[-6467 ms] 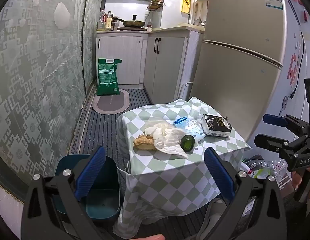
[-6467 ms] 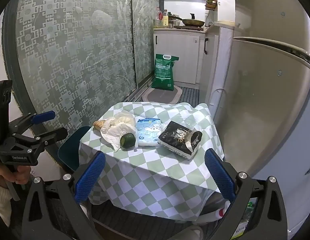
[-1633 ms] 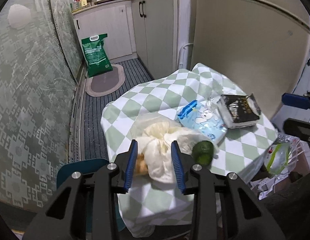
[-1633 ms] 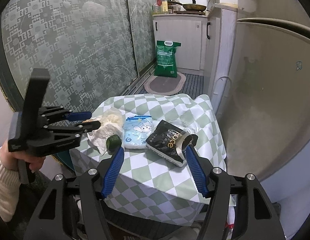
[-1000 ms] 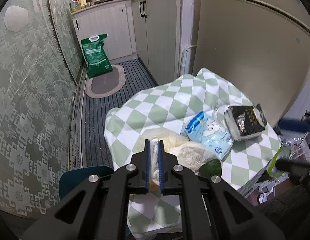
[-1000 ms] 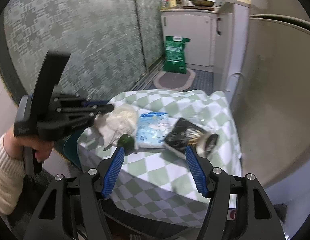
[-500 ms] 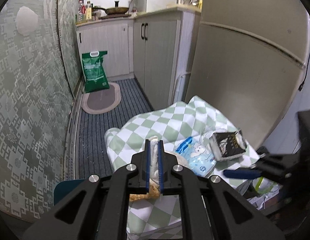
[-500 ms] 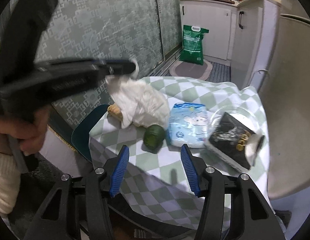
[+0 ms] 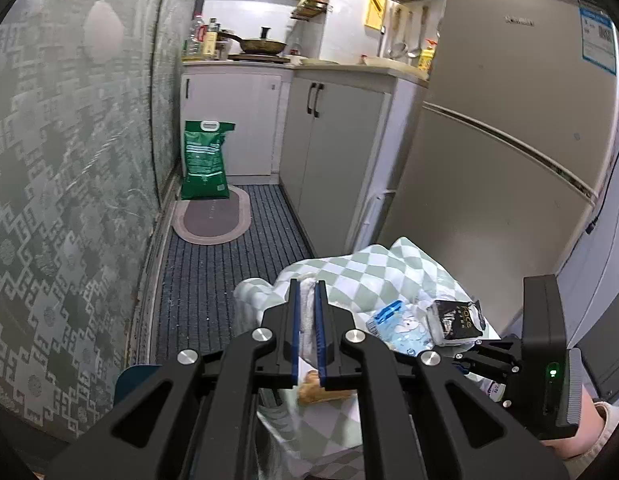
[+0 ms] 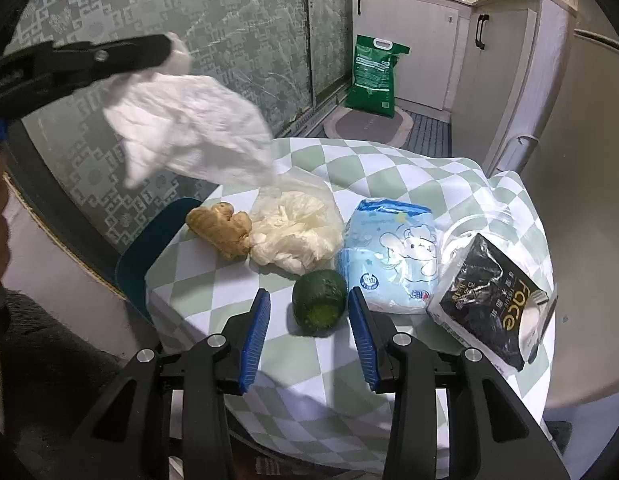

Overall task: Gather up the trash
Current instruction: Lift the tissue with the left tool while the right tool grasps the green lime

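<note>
In the left wrist view the left tool (image 9: 308, 328) is clamped tight on a white tissue (image 9: 307, 320) above the checked counter (image 9: 373, 264), the right tool (image 9: 467, 360) low at the right edge. In the right wrist view the tissue (image 10: 189, 128) hangs from the left tool (image 10: 165, 50), clear of the counter (image 10: 389, 176) – ginger (image 10: 221, 228), a plastic bag (image 10: 297, 232), a blue pack (image 10: 393, 256) and a black pack (image 10: 489, 296) lie there. The right tool (image 10: 309, 320) – jaws closing, pads not touching – straddles a green fruit (image 10: 319, 298)
</note>
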The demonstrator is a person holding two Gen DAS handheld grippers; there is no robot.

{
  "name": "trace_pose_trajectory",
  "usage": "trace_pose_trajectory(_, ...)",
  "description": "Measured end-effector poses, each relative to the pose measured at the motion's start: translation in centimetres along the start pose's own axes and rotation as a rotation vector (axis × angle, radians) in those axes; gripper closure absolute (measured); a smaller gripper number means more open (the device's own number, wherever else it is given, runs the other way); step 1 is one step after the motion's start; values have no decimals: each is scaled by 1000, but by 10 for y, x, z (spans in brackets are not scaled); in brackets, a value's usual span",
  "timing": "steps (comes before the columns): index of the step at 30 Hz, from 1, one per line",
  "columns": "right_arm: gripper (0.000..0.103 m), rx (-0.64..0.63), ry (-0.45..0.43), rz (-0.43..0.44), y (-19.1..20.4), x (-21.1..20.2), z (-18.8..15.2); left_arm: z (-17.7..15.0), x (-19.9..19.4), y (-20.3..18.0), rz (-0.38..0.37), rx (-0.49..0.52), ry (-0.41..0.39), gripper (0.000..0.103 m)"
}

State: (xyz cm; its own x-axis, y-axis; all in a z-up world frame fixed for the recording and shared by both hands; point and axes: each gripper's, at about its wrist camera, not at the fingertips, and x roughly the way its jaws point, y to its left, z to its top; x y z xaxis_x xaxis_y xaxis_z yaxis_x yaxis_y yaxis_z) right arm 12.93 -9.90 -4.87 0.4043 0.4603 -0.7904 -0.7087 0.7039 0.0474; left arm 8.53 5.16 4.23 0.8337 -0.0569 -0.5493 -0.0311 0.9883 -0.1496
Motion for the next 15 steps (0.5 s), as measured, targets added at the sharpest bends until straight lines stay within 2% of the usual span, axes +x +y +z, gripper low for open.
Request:
trace_pose_trajectory(3,64,-8,8,-31,2,4,0,-1,-7,11,8,-14,-11,95)
trace_pose_trajectory(6,75,-6,24,-57,0,8,0,-3,-15,21,20,-30,-24,95)
trace_pose_trajectory(11,75,-2,29,-75,-2,9,2,-8,-23,43,64,-65,-26,95)
trace_pose_trajectory(15,75,-8,-15,-69,4,-5,8,-16,-24,62,106,-116,7,95)
